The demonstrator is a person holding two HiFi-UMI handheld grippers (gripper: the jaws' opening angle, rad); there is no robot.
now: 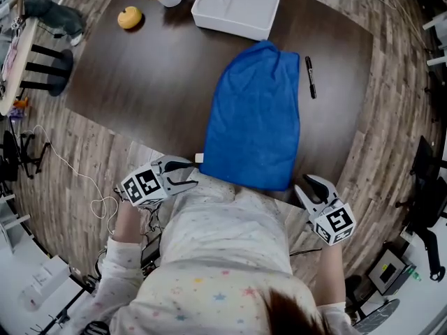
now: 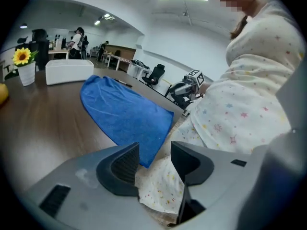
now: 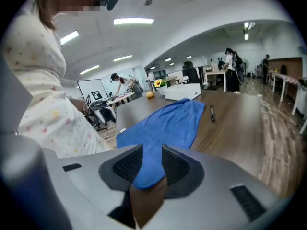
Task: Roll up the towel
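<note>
now left fingers [image 2: 120, 169], right fingers [image 3: 125, 166] apart, empty

The operator wore a white long-sleeved top [image 1: 223, 250] printed with small coloured stars; the grey left gripper [image 1: 194, 174] and right gripper [image 1: 305, 185] each bore black ribbed pads [image 2: 125, 164] and a white cube [image 1: 143, 185] with black square markers.

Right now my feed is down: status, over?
Left gripper, right gripper open, empty. Blue cloth towel spread, unrolled. Black marker pen beside it, not touching.
</note>
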